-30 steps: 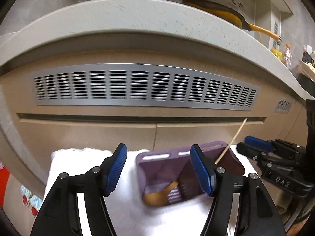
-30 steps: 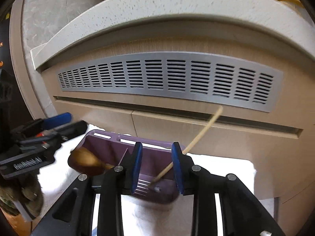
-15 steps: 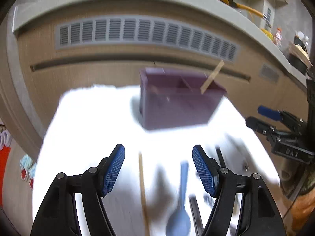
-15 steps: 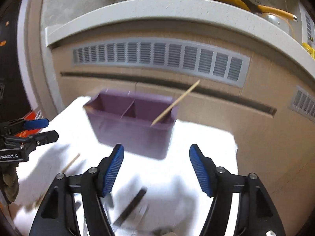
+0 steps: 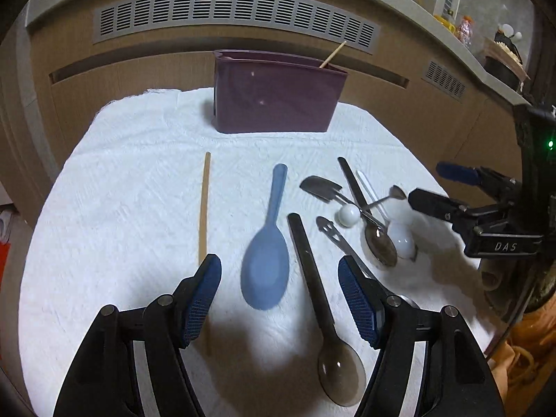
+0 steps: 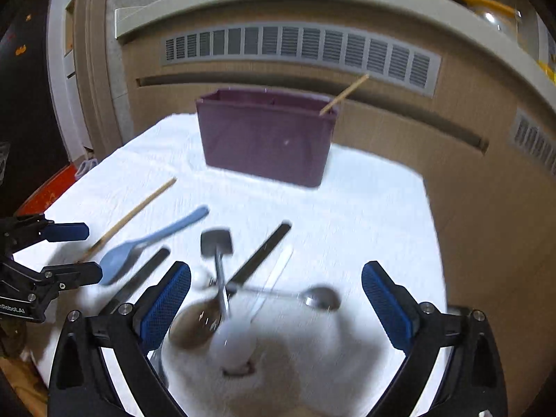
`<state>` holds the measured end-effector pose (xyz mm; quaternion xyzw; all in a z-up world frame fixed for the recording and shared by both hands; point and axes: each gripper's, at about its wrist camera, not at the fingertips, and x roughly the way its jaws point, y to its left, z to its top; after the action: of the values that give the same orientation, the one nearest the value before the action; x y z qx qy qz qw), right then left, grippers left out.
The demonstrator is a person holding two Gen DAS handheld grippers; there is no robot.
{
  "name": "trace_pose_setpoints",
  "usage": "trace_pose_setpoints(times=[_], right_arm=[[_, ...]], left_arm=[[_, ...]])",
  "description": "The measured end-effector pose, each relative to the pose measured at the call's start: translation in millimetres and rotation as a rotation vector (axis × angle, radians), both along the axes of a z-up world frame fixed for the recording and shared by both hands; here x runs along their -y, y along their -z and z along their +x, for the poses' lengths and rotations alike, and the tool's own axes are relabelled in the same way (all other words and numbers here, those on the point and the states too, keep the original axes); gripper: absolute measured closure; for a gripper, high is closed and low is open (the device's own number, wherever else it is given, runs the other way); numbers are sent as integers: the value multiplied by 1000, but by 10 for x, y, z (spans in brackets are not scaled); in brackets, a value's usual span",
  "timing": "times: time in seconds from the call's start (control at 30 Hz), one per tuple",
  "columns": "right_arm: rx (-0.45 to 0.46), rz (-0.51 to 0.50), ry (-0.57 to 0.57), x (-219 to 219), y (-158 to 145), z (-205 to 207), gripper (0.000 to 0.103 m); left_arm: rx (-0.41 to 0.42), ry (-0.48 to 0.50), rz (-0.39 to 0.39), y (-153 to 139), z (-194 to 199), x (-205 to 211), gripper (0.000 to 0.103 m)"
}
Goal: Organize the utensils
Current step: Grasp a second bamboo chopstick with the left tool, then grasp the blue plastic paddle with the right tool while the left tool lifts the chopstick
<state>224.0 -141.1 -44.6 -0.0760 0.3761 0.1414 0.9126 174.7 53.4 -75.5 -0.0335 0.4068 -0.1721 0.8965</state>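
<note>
Utensils everywhere on the white cloth (image 5: 146,173) over my bench, all in front of the purple caddy (image 5: 278,97), which already has one wooden stick (image 5: 333,55) leaning out of its right end. Landmark is the caddy, so: a loose chopstick (image 5: 205,208) lies in front of its left end, the blue rice spoon (image 5: 267,257) in front of its middle, a dark smoky plastic spoon (image 5: 312,278) right beside that, and a tangled pile of metal spoons (image 6: 222,299) plus a white spoon (image 5: 399,232) in front of its right end.

Handling guess: the blue spoon looks light, stiff and a bit slick, so I'd pinch the narrow handle rather than the wide bowl. Chopstick is thin and will probably roll. The metal pile is crossed over itself, so pulling one likely drags the others.

My left gripper (image 5: 279,285) hangs tilted down over the blue spoon's bowl, jaws about half spread and easing inward, holding nothing. My right gripper (image 6: 276,300) points down at the metal pile, jaws opening to nearly full spread, with the spoons lying under the gap but nothing gripped.
</note>
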Motion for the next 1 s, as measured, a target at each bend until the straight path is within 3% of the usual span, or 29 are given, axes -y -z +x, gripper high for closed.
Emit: trace_pose_setpoints(times=[0.13,0.3,0.37,0.4,0.43,0.5,0.73,0.9,1.0], right_arm=[[-38,26,3,57,142,-118,6],[-42,25,-5,57,215,-219,6],[-44,31,-9,58,232,-238,6],[-48,33,-12,51,244,-241,6],[-51,34,-14,41,255,-238,6],[-53,33,-16,26,272,-235,6],[-19,14,-44,-6,251,-302,8],[-17,2,-78,-57,260,-337,22],[-52,11,-103,-89,270,-296,50]], left_arm=[[5,-7,-8,-3,-29,8,48],[8,-121,24,-22,108,-139,49],[-16,-162,49,-31,281,-220,49],[-19,-174,69,-27,357,-246,54],[-25,-182,90,-18,447,-266,68],[-62,-169,97,8,639,-268,76],[-124,-159,166,71,1210,-196,80],[-196,-131,191,171,1434,-125,80],[-226,-118,212,255,1492,-73,80]])
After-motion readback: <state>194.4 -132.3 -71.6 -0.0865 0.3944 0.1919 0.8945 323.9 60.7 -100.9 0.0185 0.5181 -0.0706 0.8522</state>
